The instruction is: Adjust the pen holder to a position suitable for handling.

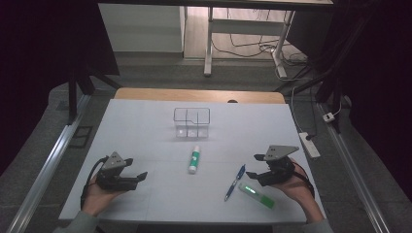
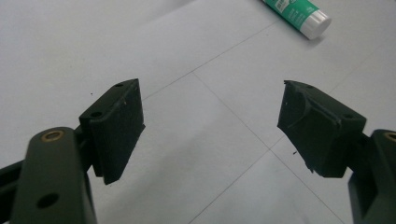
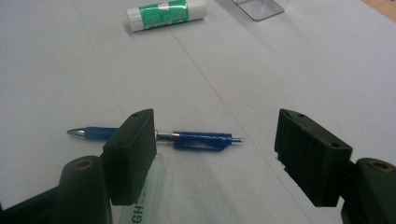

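The blue pen [image 1: 235, 182] is seen lying on the white counter [image 1: 145, 131], just left of the right claw [image 1: 253, 166], which is held released above it. A green highlighter [image 1: 256, 195] lies just beside the pen. The left claw [image 1: 136, 168] is spread wide, well apart from the glue stick [image 1: 194, 159].

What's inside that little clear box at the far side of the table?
The clear box has wire-edged compartments, and through its walls they look empty, with just the white table cover showing beneath. The glue stick, pen and highlighter all lie outside it.
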